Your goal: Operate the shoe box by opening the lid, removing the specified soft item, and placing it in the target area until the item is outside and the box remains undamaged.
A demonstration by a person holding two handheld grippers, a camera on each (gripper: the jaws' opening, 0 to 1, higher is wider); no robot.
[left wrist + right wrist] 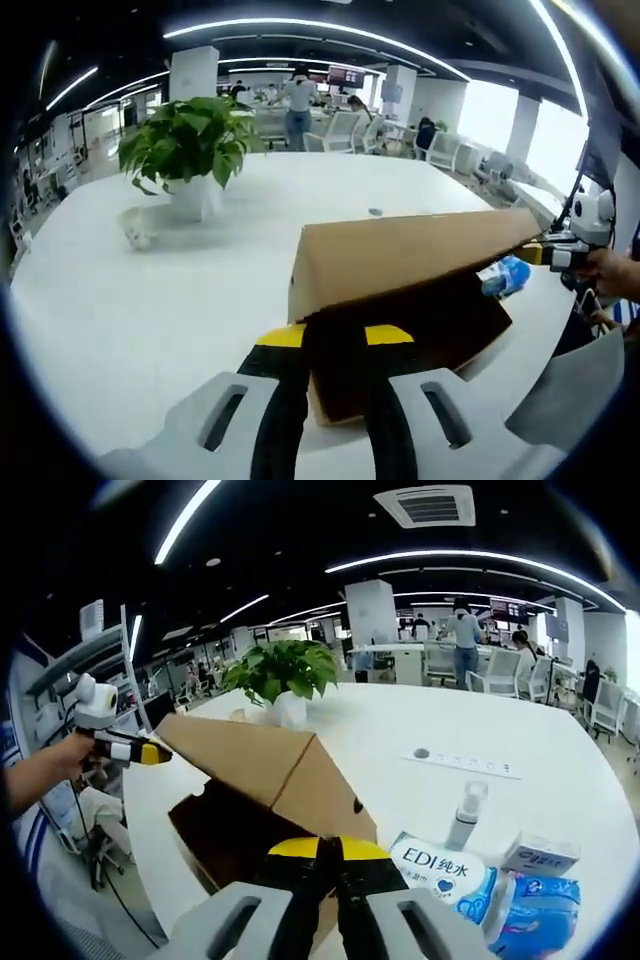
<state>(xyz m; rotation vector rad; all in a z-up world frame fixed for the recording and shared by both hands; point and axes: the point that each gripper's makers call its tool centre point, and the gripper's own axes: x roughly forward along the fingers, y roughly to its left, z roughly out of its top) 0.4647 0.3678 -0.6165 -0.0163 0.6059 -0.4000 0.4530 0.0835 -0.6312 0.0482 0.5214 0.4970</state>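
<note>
A brown cardboard shoe box (440,335) sits on the white table with its lid (400,255) tilted up. My left gripper (335,337) is shut on the lid's lower edge near one corner. Held by a hand, my right gripper (556,252) pinches the opposite corner. In the right gripper view, my right gripper (330,848) is shut on the lid (250,755), and the left gripper (135,748) holds the far corner. The box's inside (230,830) is dark, and its contents are hidden. A soft blue-and-white wipes pack (445,870) lies on the table beside the box.
A potted plant (190,145) stands on the table (150,320) behind the box, with a small white object (137,228) near it. A spray bottle (465,815), a small white carton (540,855) and a blue packet (545,905) lie beside the wipes. People and chairs are far behind.
</note>
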